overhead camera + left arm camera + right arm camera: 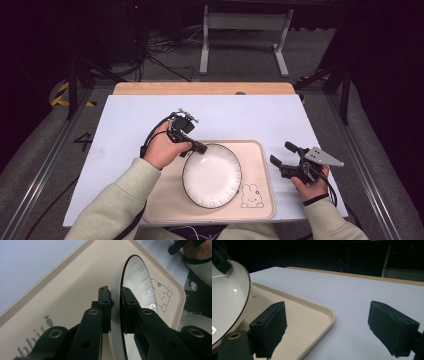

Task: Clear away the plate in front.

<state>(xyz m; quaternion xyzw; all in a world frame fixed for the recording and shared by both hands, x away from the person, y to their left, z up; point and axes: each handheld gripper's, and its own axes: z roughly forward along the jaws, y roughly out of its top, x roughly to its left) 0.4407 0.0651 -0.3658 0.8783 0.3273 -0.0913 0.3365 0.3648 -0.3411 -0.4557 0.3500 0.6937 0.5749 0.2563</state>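
Black pads of left hand-held gripper (116, 306) pinched plate (212, 175) rim over tray (260, 200); right hand-held gripper (284, 154) rested spread on counter (125, 120).

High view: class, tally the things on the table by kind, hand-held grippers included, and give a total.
Plate: 1
Tray: 1
Grippers: 2, the left gripper shut on the plate's rim, the right gripper open beside the tray
Total: 4
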